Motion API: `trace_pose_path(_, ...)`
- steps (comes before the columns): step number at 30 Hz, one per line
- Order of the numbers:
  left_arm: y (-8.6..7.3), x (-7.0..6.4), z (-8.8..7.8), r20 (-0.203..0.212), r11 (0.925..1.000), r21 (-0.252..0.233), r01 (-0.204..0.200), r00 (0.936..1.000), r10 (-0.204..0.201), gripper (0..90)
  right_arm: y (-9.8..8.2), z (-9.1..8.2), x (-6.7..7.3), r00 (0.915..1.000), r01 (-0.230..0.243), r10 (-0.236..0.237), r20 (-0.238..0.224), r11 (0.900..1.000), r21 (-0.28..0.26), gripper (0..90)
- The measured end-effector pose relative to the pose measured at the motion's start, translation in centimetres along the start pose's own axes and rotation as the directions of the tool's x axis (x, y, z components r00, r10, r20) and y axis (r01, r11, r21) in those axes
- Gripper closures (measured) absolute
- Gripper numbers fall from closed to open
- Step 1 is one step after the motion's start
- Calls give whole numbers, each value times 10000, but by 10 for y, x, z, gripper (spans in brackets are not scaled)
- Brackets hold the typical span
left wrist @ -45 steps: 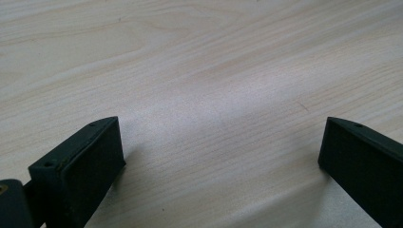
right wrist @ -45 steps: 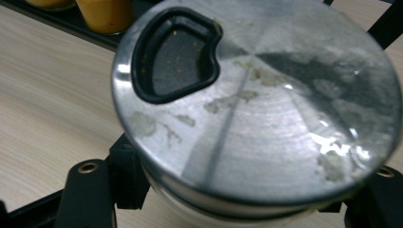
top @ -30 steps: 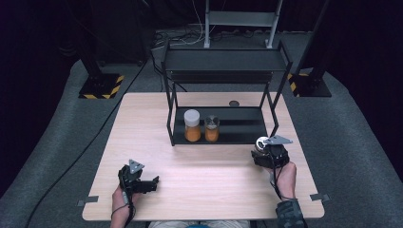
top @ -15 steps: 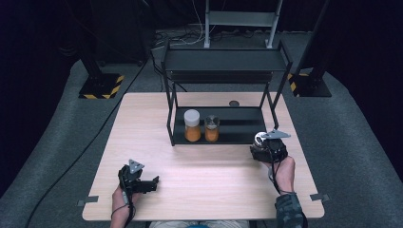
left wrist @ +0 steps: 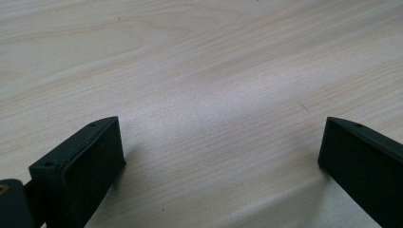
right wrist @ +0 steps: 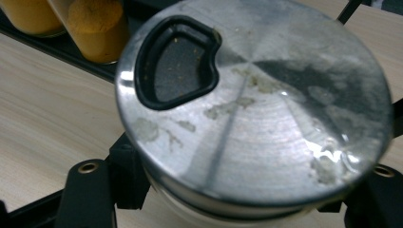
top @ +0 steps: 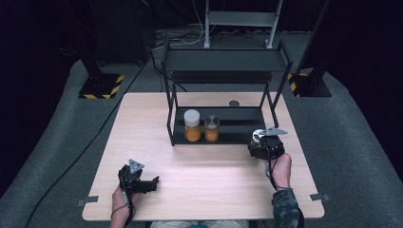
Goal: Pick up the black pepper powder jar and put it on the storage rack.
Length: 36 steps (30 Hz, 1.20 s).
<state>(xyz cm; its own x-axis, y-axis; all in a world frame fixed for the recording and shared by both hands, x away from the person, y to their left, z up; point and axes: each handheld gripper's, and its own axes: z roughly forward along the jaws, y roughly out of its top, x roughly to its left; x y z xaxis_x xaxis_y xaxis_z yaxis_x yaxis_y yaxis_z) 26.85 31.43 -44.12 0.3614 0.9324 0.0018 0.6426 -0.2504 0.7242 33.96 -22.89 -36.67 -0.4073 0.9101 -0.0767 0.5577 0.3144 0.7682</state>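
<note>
Jar (right wrist: 252,118) sitting clenched in right claw (top: 264,142) at rack's (top: 223,59) 4 o'clock corner; steel lid slick, body rigid, probably glass — gripping below lid. Left claw (left wrist: 218,156) resting released on counter (top: 199,166).

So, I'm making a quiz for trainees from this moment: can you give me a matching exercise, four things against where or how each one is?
Things:
1. white-lidded jar of orange powder
2. round brushed-metal shaker lid with a black-rimmed opening
3. left gripper
4. small dark round disc

Places or states:
A. open over bare wood
B. on the table behind the black metal rack
C. on the rack's lower shelf
D. between the right gripper's jaws

Pairs: 1-C, 2-D, 3-A, 4-B
</note>
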Motion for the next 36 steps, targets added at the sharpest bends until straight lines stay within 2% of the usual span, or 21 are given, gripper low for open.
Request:
trace_pose_path(23,0,-1,0,-17,10000,-22,-12,10000,12,9,11,8,6,9998,182,-181,82,9997,-136,307)
trace_pose_path(36,-1,-1,0,-26,10000,-31,-34,10000,34,10,16,18,3,9999,-82,84,121,9998,-173,307)
